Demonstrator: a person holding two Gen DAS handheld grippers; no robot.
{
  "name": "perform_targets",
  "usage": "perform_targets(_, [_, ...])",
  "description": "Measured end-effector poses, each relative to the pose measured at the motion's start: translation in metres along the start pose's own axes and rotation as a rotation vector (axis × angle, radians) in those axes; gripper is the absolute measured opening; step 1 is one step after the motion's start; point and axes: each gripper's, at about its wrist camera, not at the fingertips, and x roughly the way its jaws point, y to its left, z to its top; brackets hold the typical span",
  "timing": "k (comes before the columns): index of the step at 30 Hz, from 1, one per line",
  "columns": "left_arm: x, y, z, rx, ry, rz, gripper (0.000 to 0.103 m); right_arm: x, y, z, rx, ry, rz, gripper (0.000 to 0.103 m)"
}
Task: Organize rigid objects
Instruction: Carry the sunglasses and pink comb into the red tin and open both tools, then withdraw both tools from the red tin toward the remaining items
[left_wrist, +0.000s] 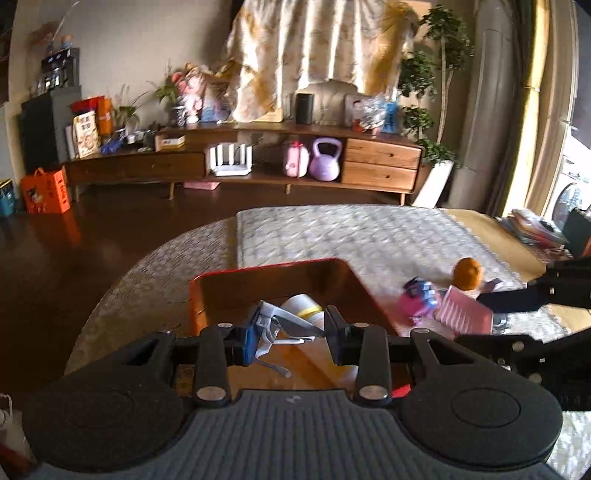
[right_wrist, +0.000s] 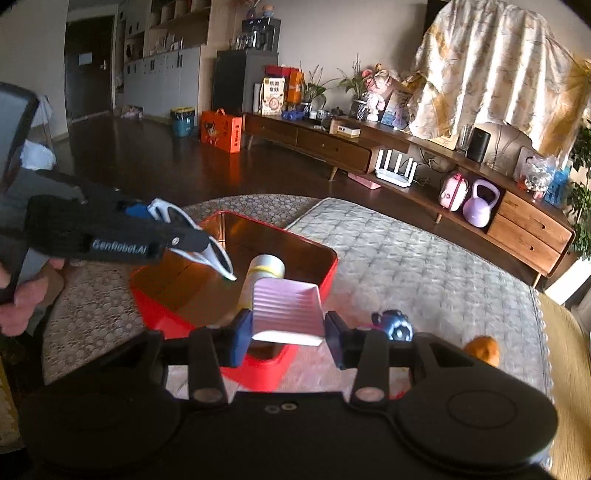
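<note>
Gripping white sunglasses (left_wrist: 284, 325), left claw (left_wrist: 290, 341) hangs over the red box (left_wrist: 207, 291), jaws shut on the frame. In right wrist view the same glasses (right_wrist: 207, 240) stick out past the left claw (right_wrist: 177, 240) above the box's near-left part. Right claw (right_wrist: 288, 334) is clamped on a pink ribbed scoop (right_wrist: 286, 310), held just over the box's near edge (right_wrist: 258, 373); pads press both sides. In the box: a white bottle w/ yellow band (right_wrist: 260, 277), lying down. On the quilted table cover (right_wrist: 406, 258), right of box, a blue-pink toy (right_wrist: 397, 326) & an orange (right_wrist: 484, 349), near each other. Further back, dark floor, then a long wood cabinet (right_wrist: 524, 229) w/ a purple kettlebell (right_wrist: 480, 203).
</note>
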Motion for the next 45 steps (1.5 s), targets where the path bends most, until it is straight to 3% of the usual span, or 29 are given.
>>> perform_targets(5, [0.017, 0.014, -0.007, -0.029, 0.015, -0.005, 0.036, 0.038, 0.003, 0.015, -0.007, 0.037, -0.025, 0.041])
perform_targets(8, [0.019, 0.015, -0.009, -0.028, -0.023, 0.003, 0.036, 0.061, 0.003, 0.025, -0.010, 0.058, -0.045, 0.041])
perform_targets(20, [0.049, 0.022, -0.011, -0.046, 0.009, -0.009, 0.036, 0.112, -0.001, 0.037, 0.002, 0.125, -0.063, 0.041])
perform_targets(22, [0.050, 0.023, -0.015, -0.051, 0.021, -0.013, 0.036, 0.115, 0.002, 0.035, -0.009, 0.121, -0.071, 0.042])
perform_targets(24, [0.052, 0.024, -0.020, -0.056, 0.039, -0.020, 0.036, 0.117, 0.005, 0.036, -0.017, 0.127, -0.057, 0.036])
perform_targets(30, [0.058, 0.021, -0.027, -0.033, 0.080, -0.015, 0.036, 0.118, 0.007, 0.037, -0.009, 0.113, -0.057, 0.037])
perform_targets(39, [0.071, 0.012, -0.031, 0.037, 0.183, -0.003, 0.037, 0.100, 0.004, 0.028, 0.048, 0.121, -0.023, 0.042])
perform_targets(45, [0.065, 0.012, -0.030, 0.013, 0.205, -0.017, 0.041, 0.076, 0.006, 0.024, 0.078, 0.096, 0.009, 0.051])
